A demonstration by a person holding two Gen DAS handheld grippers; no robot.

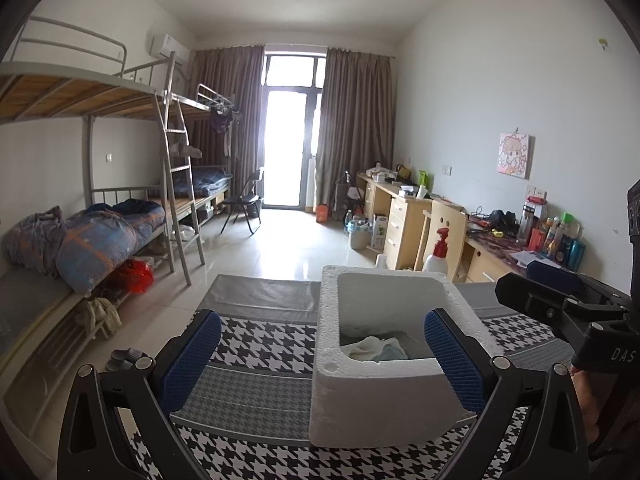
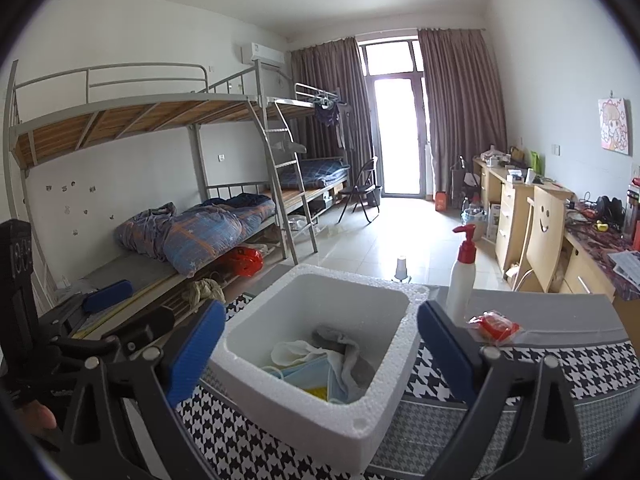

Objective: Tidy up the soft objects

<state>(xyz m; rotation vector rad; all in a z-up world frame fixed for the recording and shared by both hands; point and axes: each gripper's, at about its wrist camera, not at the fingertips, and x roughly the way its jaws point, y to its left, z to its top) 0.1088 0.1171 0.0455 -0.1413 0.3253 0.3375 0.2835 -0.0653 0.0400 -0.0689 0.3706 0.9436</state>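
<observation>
A white foam box (image 2: pixel 384 392) stands on the houndstooth tablecloth (image 2: pixel 560 368). Inside lie a white cloth (image 2: pixel 290 350), a grey cloth (image 2: pixel 344 346), blue face masks (image 2: pixel 308 376) and something yellow beneath them. My right gripper (image 2: pixel 322 350) is open, its blue pads (image 2: pixel 200 352) wide on either side of the box's near corner without touching it. In the left wrist view the foam box (image 1: pixel 380 412) shows pale cloths (image 1: pixel 376 346) at its bottom. My left gripper (image 1: pixel 322 360) is open too, with only the box's left part between its fingers. Each gripper shows at the other view's edge: the right gripper (image 1: pixel 528 284), the left gripper (image 2: pixel 128 308).
A white pump bottle with a red top (image 2: pixel 460 280) and a red packet (image 2: pixel 494 326) sit on the table right of the box. Beyond are a tiled floor, bunk beds with a blue quilt (image 2: pixel 192 232) on the left, and cluttered desks (image 2: pixel 516 208) on the right.
</observation>
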